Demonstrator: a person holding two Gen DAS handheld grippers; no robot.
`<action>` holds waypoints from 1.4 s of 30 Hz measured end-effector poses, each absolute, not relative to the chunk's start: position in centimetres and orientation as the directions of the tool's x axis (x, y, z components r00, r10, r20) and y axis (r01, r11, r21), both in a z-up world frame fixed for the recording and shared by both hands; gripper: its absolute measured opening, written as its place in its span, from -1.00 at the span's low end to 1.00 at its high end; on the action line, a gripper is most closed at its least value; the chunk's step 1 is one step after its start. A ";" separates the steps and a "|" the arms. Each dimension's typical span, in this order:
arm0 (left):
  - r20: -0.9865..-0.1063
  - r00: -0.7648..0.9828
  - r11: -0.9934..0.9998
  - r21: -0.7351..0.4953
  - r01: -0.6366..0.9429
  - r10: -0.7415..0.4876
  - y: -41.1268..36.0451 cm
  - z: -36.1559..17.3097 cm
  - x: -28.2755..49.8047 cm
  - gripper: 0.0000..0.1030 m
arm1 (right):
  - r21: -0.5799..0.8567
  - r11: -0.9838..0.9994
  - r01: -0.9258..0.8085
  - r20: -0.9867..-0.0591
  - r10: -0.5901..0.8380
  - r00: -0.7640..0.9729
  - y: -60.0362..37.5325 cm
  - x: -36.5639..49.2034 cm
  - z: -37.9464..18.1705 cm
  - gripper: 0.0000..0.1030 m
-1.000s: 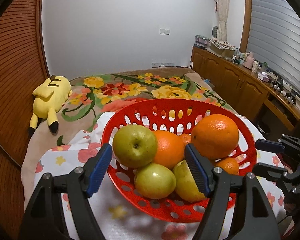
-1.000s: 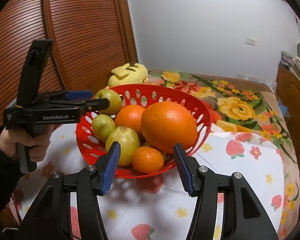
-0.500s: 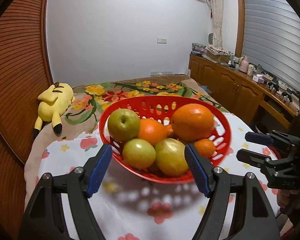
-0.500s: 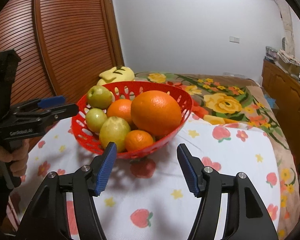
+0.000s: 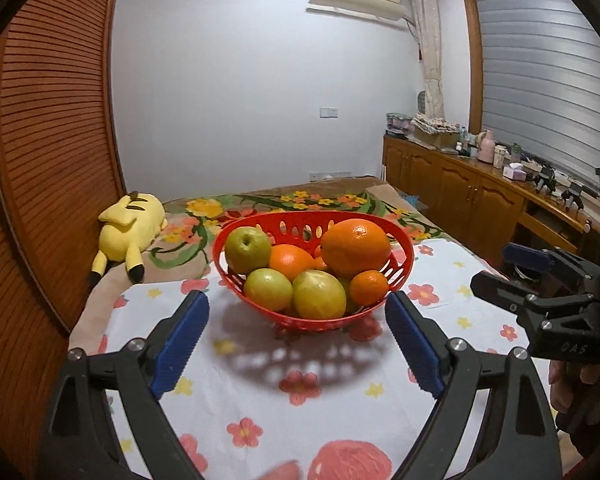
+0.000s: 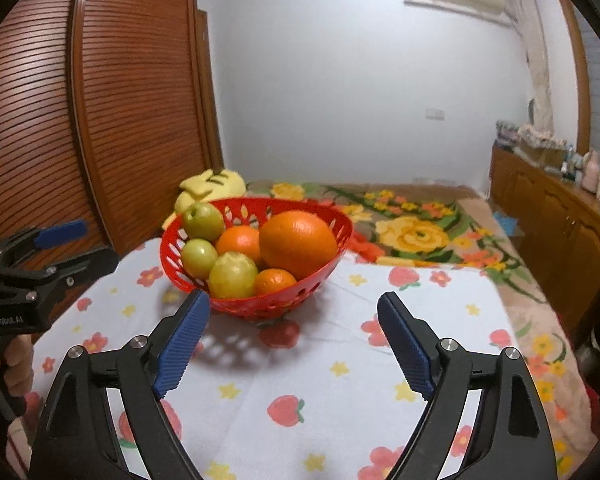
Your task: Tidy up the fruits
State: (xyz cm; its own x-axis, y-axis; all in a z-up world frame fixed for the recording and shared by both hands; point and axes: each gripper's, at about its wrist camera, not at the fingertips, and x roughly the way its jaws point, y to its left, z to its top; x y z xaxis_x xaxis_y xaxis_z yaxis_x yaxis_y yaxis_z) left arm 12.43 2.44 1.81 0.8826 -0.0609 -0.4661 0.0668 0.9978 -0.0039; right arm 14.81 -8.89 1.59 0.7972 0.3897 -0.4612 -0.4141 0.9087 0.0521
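**Fruit basket loaded, both grippers clear of it**

A yellow plush toy (image 5: pixel 130 222) lies on the floral bedspread (image 5: pixel 260 204), beyond the far left corner of the desk (image 5: pixel 260 380), which carries a white cloth printed with flowers and strawberries.

The left gripper (image 5: pixel 296 342) stands over the near edge of the desk. Its fingers are spread wide, having just been opening, with nothing between them but the bare cloth.

The red basket (image 5: pixel 404 258) stands on the desk toward the far edge, just beyond both grippers. It holds, from left to right in the left wrist view: a green apple (image 5: pixel 247 249) at the rear left, a smaller green fruit (image 5: pixel 267 289) in front of it, an orange (image 5: pixel 290 260) at centre rear, a yellow-green lemon (image 5: pixel 319 294) at the front, a large orange (image 5: pixel 355 247) on top at the right, and a small mandarin (image 5: pixel 369 287) below it.

The right gripper (image 6: pixel 294 340) stands beside the left one over the near edge. Its fingers are also wide, having just been opening, and empty. Its left fingertip sits just in front of the basket wall in the picture; contact cannot be determined.
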 end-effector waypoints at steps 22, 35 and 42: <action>-0.427 0.902 0.998 -0.015 0.065 -0.065 1.9 2.6 8.9 0.77 | 0.038 0.932 -0.359 -0.385 0.346 0.856 -10.1 11.0 3.2 0.72; -0.423 0.904 0.998 -0.020 0.055 -0.058 1.7 2.6 8.3 0.77 | 0.036 0.933 -0.357 -0.384 0.343 0.858 -10.2 10.9 3.2 0.72; -0.426 0.903 0.998 -0.025 0.049 -0.056 2.0 2.6 8.1 0.77 | 0.037 0.934 -0.357 -0.383 0.343 0.858 -10.3 10.9 3.2 0.72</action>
